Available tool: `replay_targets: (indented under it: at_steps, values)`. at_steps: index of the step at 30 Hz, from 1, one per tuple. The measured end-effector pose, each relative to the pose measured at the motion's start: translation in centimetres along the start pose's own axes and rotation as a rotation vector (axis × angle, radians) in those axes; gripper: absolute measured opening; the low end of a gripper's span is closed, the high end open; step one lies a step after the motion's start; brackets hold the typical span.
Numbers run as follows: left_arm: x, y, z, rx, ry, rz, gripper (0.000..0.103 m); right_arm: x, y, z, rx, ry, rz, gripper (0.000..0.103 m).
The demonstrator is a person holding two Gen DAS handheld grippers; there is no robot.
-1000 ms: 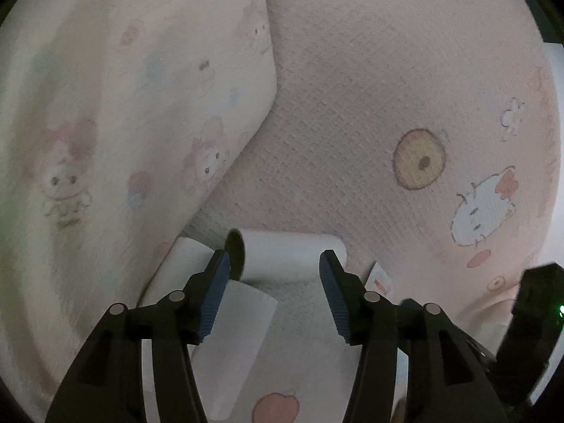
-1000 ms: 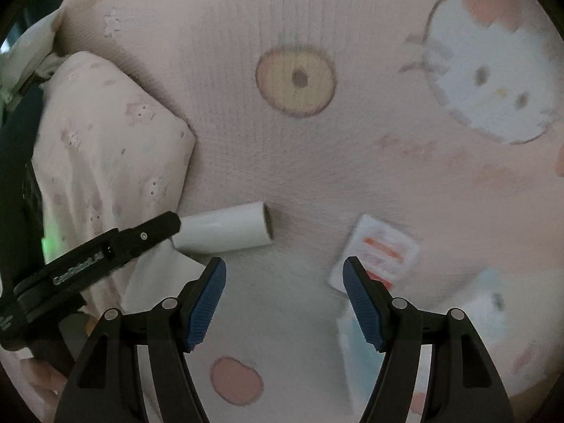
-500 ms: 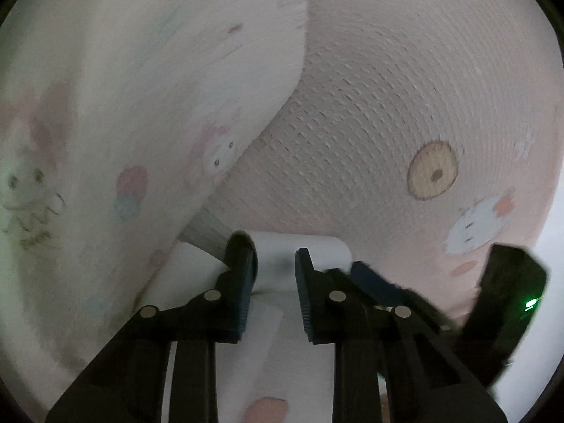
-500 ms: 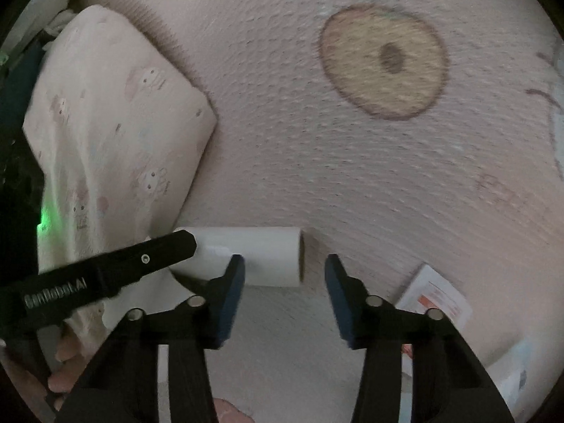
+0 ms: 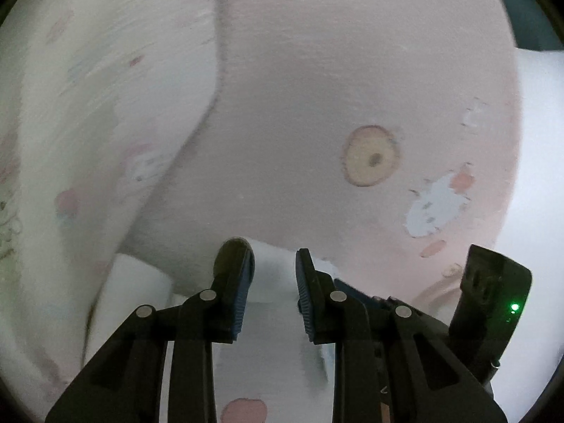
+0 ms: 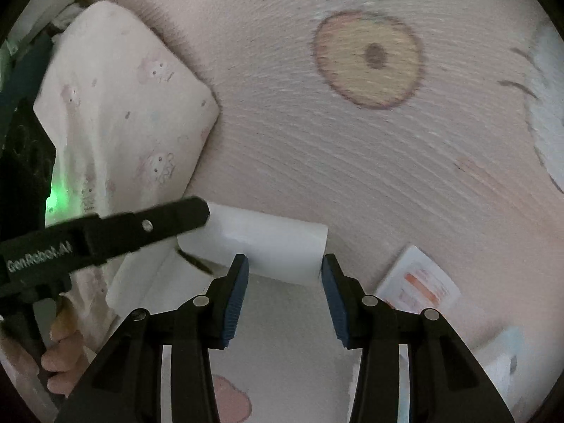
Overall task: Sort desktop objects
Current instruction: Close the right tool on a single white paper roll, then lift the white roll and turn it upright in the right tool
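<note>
Two grippers on one white paper roll lying on pink cartoon bedding; pillow left, packet right. Left gripper half-closed, clamping the roll's end; right gripper half-closed, straddling the other end, contact unclear.

The right gripper, jaws just narrowed, straddles the white roll's right end; the left gripper reaches its left end.

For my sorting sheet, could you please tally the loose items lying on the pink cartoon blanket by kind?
White rolled paper tube: 1
White packet with orange print: 1
Flat white paper sheet: 1
Pale blue-and-white pack, partly hidden: 1
Total: 4
</note>
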State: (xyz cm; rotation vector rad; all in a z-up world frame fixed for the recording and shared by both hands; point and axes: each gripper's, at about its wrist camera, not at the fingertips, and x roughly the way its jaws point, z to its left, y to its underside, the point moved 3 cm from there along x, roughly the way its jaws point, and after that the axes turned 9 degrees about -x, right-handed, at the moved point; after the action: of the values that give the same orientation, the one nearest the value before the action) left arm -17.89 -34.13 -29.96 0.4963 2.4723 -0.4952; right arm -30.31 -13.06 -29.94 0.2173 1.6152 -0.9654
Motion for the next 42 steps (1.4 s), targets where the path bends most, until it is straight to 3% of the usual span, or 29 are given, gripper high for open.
replay_targets:
  at_steps: [6,10,16,19,23,29,42]
  values:
    - [1.4,1.0,-1.7,0.063,-0.005,0.066,0.027,-2.7,1.9,-0.6,0.06,0.041,0.011,0.041]
    - [2.5,2.5,-3.5,0.157,0.018,0.127,0.028,-4.6,4.1,-0.8,0.124,0.091,0.029,0.041]
    - [3.5,5.4,-6.0,0.204,0.141,0.226,0.028,-7.0,8.4,-1.1,0.254,0.087,0.055,0.041]
    - [4.3,7.7,-7.3,0.256,0.123,0.283,0.028,-7.8,11.9,-0.5,0.299,0.085,0.058,0.041]
    - [4.6,10.7,-7.8,0.331,0.069,0.348,0.028,-7.9,13.0,0.4,0.32,0.122,0.065,0.041]
    - [3.7,13.9,-7.1,0.305,0.079,0.413,0.028,-10.0,16.1,1.5,0.378,0.112,0.049,0.041]
    - [2.4,21.9,-7.2,0.402,0.003,0.542,0.028,-10.9,24.4,2.9,0.578,0.103,0.122,0.041]
